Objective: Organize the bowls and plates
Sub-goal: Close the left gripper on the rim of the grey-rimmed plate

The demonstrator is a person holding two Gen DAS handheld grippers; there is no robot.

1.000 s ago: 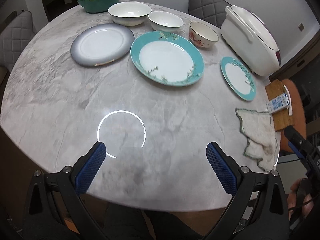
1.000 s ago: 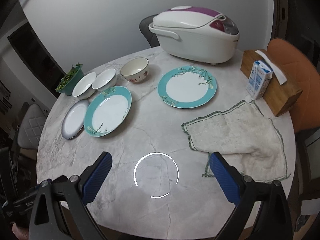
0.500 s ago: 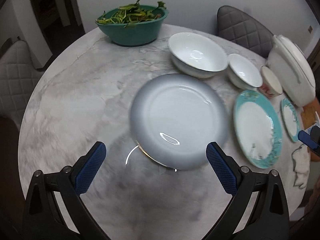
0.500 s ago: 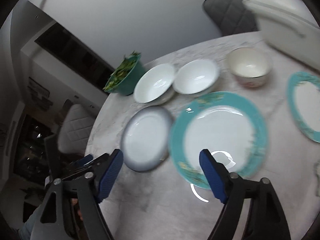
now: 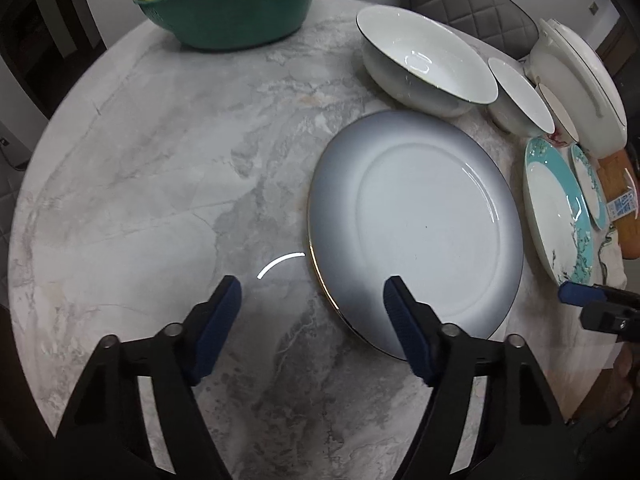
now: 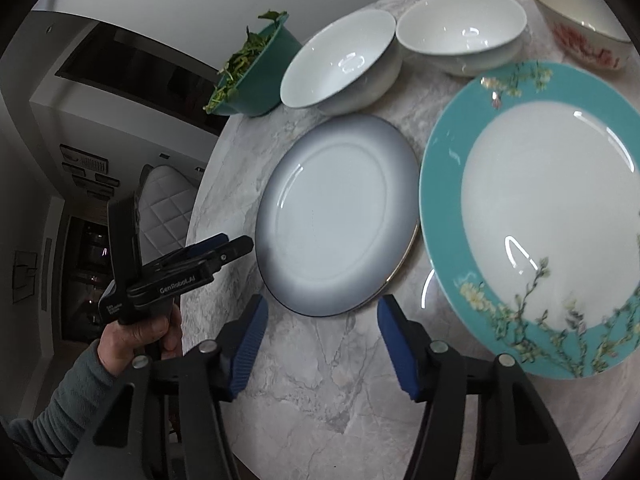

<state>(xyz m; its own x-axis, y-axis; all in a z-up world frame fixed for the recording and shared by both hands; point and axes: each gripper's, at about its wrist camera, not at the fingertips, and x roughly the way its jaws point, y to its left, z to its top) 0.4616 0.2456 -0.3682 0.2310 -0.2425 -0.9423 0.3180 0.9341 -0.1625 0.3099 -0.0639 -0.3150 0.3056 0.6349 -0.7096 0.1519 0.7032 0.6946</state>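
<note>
While both grippers hung low over the near side of the round marble table (image 5: 152, 168), neither had anything between its fingers: the left gripper (image 5: 312, 308) stood wide apart, its blue ribbed pads straddling the near rim of the grey plate (image 5: 416, 224), one pad over bare stone and the other above the plate's edge, whether touching it I could not tell. That placing looked like a line-up for pinching the rim, since a flat plate offers no other purchase. The right gripper (image 6: 318, 328) was likewise spread, empty, and aimed at the same plate's near edge from the other side, just beside the large teal plate (image 6: 536, 220). None of the crockery was stacked yet; the plates lay in a row with the bowls behind them, which suggested the sorting had barely begun. The grey plate was glossy, shading from dark rim to pale centre, with a thin gilt line at its edge. The teal one carried a blossom-branch pattern round a white well. Behind stood a large white bowl (image 6: 340, 68), a smaller white bowl (image 6: 464, 36) and a cream bowl with red flowers (image 6: 580, 28), all smooth glazed ware, while a green basin of leafy greens (image 5: 232, 4) sat at the far edge.
</note>
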